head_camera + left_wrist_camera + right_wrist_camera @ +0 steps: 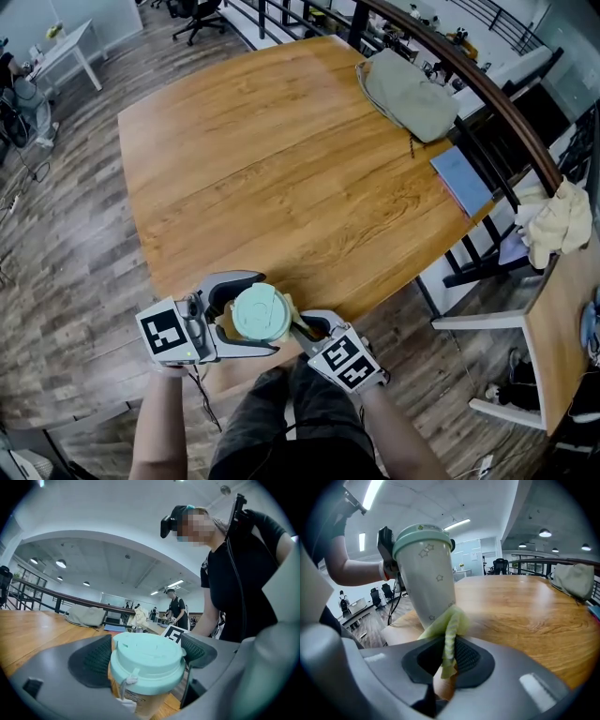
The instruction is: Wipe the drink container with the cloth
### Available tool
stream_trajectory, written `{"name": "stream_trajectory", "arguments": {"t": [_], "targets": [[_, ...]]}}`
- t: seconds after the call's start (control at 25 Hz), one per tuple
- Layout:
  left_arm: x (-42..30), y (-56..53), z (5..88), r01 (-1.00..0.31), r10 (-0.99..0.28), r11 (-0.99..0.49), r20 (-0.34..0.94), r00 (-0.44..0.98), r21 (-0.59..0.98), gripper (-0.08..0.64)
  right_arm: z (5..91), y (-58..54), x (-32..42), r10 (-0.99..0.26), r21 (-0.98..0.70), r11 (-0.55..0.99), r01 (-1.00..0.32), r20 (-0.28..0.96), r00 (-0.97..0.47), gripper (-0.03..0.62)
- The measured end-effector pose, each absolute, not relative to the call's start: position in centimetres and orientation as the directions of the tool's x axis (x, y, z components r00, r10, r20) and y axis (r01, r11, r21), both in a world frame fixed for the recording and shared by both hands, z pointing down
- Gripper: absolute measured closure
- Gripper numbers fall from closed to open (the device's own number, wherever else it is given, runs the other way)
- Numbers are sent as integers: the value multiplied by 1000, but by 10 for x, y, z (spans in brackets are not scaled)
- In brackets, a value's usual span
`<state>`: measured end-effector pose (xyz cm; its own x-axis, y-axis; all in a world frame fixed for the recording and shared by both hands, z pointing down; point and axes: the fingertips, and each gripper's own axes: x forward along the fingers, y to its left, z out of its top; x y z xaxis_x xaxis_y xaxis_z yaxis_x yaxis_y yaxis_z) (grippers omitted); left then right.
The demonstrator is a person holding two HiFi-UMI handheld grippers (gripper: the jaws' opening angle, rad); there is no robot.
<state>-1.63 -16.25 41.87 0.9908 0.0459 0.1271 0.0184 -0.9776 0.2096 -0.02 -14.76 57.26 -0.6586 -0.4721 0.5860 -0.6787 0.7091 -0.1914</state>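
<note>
Wooden table [281, 169], near edge, viewed from above. My left gripper [271, 313] is clamped on the drink container [147, 660], one pad on either side of it, and holds it at the table's near edge. My right gripper [314, 330] pinches a yellow-green cloth [449, 625], whose bunched end touches the container's lower wall. I judge the wipe under way: contact is made, but how much of the wall is done cannot be read, and the upper wall and lid appear left. Container: pale body with small star outlines, mint-green lid, no visible stain.
</note>
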Motion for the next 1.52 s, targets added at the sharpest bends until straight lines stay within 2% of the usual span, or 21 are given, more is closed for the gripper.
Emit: {"name": "stream_trajectory", "arguments": {"t": [0.28, 0.52, 0.64, 0.92, 1.08, 1.28, 1.52], "targets": [[-11, -158, 419, -27, 2, -984, 164, 986, 174, 106, 563, -145, 10, -507, -172, 695, -698, 572, -645, 543], [-19, -161, 421, -187, -162, -975, 195, 967, 121, 106, 541, -144, 18, -540, -151, 695, -703, 535, -649, 543], [-23, -162, 421, -302, -282, -950, 197, 939, 78, 104, 533, -144, 21, -547, -134, 703, -698, 525, -652, 543], [-24, -162, 420, -574, -565, -819, 212, 797, -25, 86, 514, -145, 24, -543, -94, 737, -669, 506, -670, 543], [-22, -167, 425, -739, -715, -673, 236, 658, 20, 86, 509, -146, 27, -531, -76, 759, -647, 501, -683, 543], [-19, -175, 425, -836, -809, -547, 232, 540, 38, 84, 503, -148, 29, -508, -57, 790, -611, 498, -703, 543], [-20, -182, 427, -884, -861, -465, 217, 461, 32, 86, 500, -151, 29, -465, -40, 831, -555, 497, -733, 543]]}}
